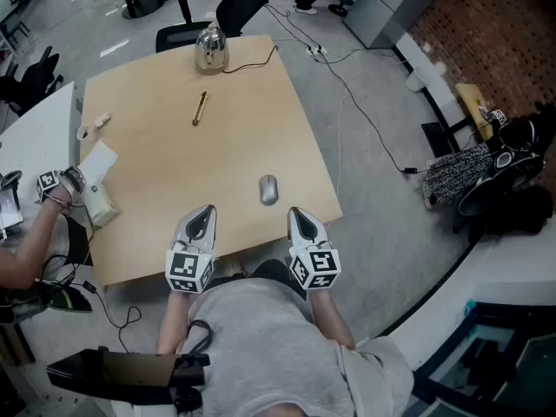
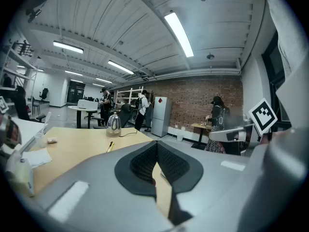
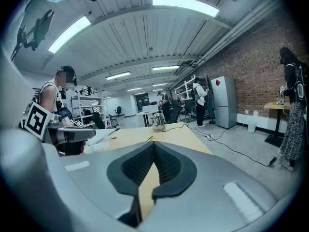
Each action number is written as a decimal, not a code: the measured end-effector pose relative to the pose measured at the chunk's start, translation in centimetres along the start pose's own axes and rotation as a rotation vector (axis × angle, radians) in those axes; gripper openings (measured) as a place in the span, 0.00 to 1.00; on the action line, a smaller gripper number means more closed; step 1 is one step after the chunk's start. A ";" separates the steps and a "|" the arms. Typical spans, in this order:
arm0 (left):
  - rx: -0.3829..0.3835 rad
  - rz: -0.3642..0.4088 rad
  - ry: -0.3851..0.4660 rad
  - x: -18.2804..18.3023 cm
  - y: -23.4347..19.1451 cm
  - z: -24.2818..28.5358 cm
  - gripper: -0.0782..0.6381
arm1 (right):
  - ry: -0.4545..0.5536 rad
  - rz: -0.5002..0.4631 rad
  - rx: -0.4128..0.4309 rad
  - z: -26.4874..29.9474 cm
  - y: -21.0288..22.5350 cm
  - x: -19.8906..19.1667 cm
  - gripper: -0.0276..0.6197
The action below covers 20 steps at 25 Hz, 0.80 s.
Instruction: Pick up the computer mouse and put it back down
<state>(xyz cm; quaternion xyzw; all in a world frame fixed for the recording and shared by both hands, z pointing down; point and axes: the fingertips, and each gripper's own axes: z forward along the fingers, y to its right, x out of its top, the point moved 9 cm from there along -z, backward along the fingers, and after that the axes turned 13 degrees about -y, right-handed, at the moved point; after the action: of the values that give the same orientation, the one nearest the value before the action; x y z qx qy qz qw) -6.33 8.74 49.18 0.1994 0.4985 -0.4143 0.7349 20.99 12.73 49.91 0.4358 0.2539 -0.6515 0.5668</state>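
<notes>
Open-plan lab-cum-office. Evidence: bare grey floor with trailing cables at upper right; brick wall mid-frame, refrigerator against it; ribbed ceiling, strip lights overhead; metal shelving left of centre; several worktables.

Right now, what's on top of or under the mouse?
Nothing lies on the mouse; it rests directly on the wooden table. Its underside is covered by its own body, so anything beneath it can't be seen.
</notes>
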 end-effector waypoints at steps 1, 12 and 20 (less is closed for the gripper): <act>0.001 0.002 -0.004 -0.1 -0.1 -0.1 0.14 | -0.003 0.004 -0.002 0.0 0.0 -0.1 0.05; 0.025 -0.006 -0.014 -1.1 -0.9 -0.9 0.14 | -0.077 0.038 -0.035 1.2 0.4 -0.6 0.05; 0.058 -0.041 -0.055 -3.2 -1.4 -0.9 0.14 | -0.203 0.062 -0.036 6.7 2.9 -0.2 0.05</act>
<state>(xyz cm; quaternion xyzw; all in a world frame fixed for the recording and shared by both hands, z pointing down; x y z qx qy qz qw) -8.47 9.89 51.80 0.1991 0.4697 -0.4489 0.7337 21.95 6.67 53.85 0.3651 0.1933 -0.6697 0.6171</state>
